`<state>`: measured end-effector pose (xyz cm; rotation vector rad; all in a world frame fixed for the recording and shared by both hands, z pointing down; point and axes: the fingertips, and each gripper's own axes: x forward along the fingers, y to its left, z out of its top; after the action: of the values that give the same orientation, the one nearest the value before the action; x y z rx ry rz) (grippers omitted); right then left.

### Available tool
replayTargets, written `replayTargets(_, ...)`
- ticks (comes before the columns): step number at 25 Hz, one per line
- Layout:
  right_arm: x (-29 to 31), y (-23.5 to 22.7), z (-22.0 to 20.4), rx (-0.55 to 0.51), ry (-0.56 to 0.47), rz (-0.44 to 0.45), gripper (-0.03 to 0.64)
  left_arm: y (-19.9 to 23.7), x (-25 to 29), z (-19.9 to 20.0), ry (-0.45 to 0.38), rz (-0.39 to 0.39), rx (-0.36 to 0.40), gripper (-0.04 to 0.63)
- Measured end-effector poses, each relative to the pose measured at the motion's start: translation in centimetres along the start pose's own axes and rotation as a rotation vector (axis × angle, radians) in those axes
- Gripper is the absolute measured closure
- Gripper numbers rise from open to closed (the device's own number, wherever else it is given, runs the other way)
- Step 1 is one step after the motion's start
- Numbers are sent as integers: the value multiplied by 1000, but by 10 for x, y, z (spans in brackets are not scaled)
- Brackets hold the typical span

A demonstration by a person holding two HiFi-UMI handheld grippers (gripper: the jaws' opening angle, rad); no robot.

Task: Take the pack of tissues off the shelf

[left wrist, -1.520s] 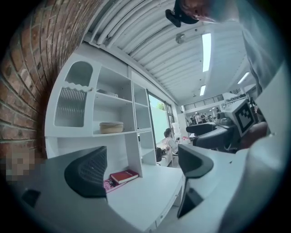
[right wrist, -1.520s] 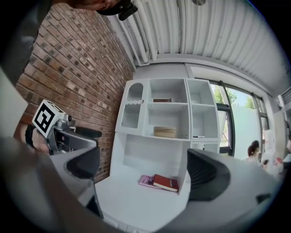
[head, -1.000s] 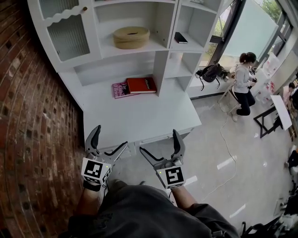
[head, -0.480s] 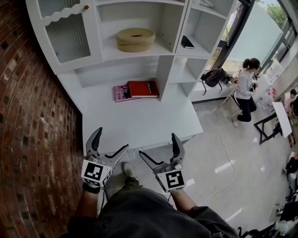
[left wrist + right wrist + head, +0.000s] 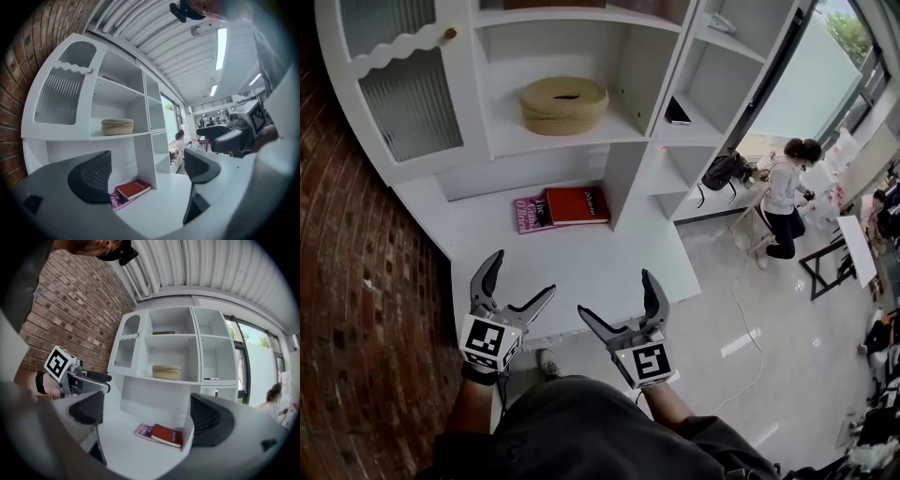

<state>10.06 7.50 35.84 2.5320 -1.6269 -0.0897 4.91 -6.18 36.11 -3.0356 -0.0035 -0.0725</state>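
A round tan woven tissue holder (image 5: pixel 563 103) with a slot in its top sits on the middle shelf of the white shelf unit (image 5: pixel 623 66); it also shows in the left gripper view (image 5: pixel 117 126) and the right gripper view (image 5: pixel 166 371). My left gripper (image 5: pixel 523 274) is open and empty, held over the near edge of the white desk top (image 5: pixel 581 258). Beside it my right gripper (image 5: pixel 615 292) is open and empty too. Both are well below and in front of the holder. No other tissue pack shows.
A red book (image 5: pixel 577 204) lies on a pink one (image 5: pixel 525 214) at the back of the desk. A small black item (image 5: pixel 678 112) lies in the right compartment. A brick wall (image 5: pixel 366 309) stands close on the left. A person (image 5: pixel 783 192) and a backpack (image 5: pixel 724 171) are at the right.
The shelf unit has come nearer and sits lower in the head view. Both grippers have risen a little toward the desk edge and stay open.
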Motion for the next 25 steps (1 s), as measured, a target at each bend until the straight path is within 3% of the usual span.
replayTargets(12,98,-55,28,0,-30,-23,38,76,95,41,-19,-29,54,114)
replayTargets(25,192,-140,49,3,-74,70,43,131,191,68,13,81,80,114)
